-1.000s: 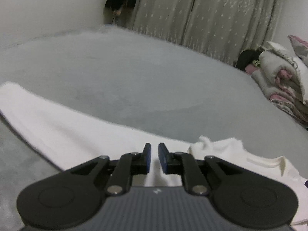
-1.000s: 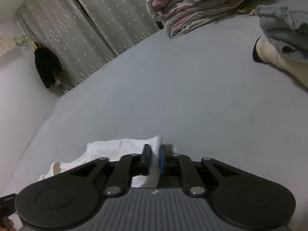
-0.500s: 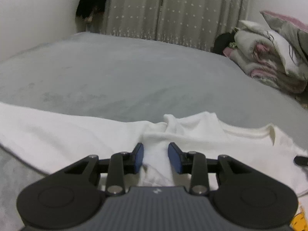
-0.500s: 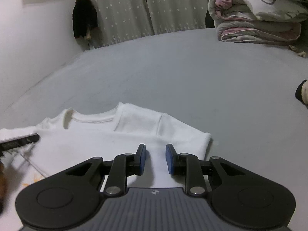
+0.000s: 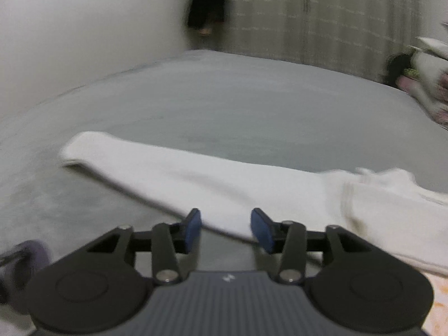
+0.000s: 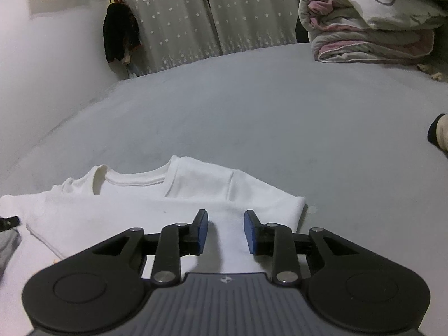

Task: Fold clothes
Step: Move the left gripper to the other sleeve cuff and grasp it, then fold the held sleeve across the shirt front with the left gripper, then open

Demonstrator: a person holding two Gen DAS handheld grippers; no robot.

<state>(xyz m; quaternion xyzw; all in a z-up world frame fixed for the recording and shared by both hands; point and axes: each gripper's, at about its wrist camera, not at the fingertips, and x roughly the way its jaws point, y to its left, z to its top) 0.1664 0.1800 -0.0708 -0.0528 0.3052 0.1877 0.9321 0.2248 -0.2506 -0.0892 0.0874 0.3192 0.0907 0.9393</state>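
Left gripper (image 5: 226, 228): jaws opening, nothing grasped.
Right gripper (image 6: 226, 231): jaws opening, nothing clamped.
Risk: folded sleeve of white shirt (image 6: 196, 184) may be dragged askew if snagged.

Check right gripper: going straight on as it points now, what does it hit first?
Most likely the white shirt. The right gripper, jaws opening with nothing pinched, tilts down over the folded fabric, short of its far edge. Beyond lies the bare grey bed cover. Depth is hard to judge.
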